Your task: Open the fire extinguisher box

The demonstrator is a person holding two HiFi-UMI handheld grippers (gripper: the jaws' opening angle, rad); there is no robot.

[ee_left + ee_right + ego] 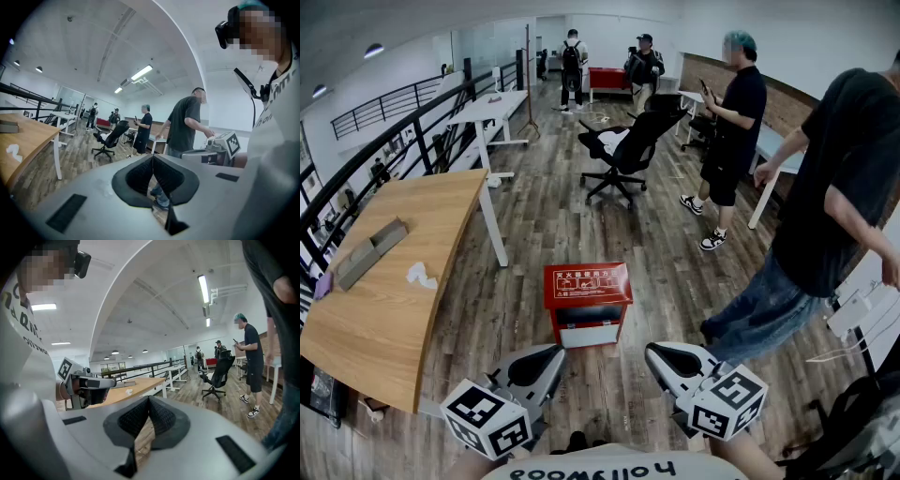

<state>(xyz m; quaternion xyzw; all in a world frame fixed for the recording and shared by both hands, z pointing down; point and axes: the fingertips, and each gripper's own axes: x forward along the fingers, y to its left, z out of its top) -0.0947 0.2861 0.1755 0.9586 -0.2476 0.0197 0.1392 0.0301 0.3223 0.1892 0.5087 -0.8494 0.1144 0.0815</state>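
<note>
1. On the floor (544, 225), just past the near right corner of the wooden worktop (394, 281), stands the red box (587, 286). It is straight ahead of the person, so both arms can come at it evenly.
2. Its lid (589, 279), the sloped red top with print on it, lies down. The opening has not begun.
3. Nearer the body, the left gripper (548, 356) and right gripper (661, 354) hang side by side, well apart from the box, one off each front corner. Both point roughly towards it, which looks like a ready stance before the reach.
4. Both grippers are closed up and hold nothing. The ribbed pads (140, 176) meet at the tip in the left gripper view, and the right gripper view shows the same.
5. My reading is that closed jaws suit carrying. For the lid, one pair will probably have to part to pinch its front edge, or slide under it as a wedge.
6. Because the box sits low, the reach must go down and forward.
7. A person (825, 206) stands just right of the box. That leg may crowd the right gripper's path, so the left side looks freer.
</note>
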